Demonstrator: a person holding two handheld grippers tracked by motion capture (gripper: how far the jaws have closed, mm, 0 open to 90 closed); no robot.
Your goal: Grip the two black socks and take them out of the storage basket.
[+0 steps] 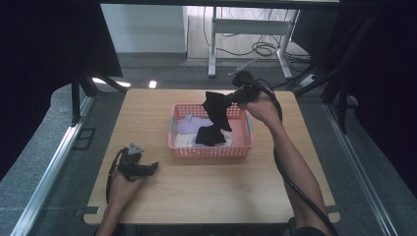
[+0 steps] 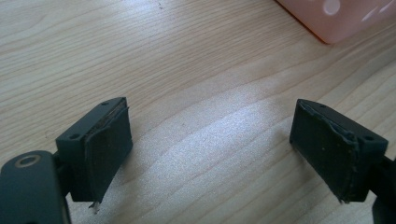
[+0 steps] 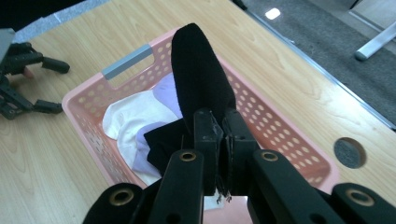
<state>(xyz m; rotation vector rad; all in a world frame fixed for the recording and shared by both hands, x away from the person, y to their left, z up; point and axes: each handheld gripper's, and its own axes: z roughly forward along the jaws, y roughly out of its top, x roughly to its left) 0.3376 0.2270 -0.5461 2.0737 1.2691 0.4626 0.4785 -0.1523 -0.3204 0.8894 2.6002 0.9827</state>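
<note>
My right gripper (image 1: 230, 101) (image 3: 223, 135) is shut on a black sock (image 1: 216, 110) (image 3: 201, 79), which hangs above the far side of a pink perforated basket (image 1: 209, 152) (image 3: 126, 60). Inside the basket lie a white sock (image 3: 128, 116), a lavender sock (image 1: 189, 123) (image 3: 166, 91) and another black sock (image 1: 210, 135) (image 3: 163, 142). My left gripper (image 1: 155, 167) (image 2: 210, 154) rests low on the wooden table, left of the basket. Its jaws stand wide apart with only bare wood between them. A corner of the basket (image 2: 336, 18) shows just beyond it.
The wooden table (image 1: 206, 196) has a round cable hole (image 3: 350, 152) near its far right corner. Dark frame posts stand at both sides, and a white desk frame (image 1: 246, 29) stands on the floor behind.
</note>
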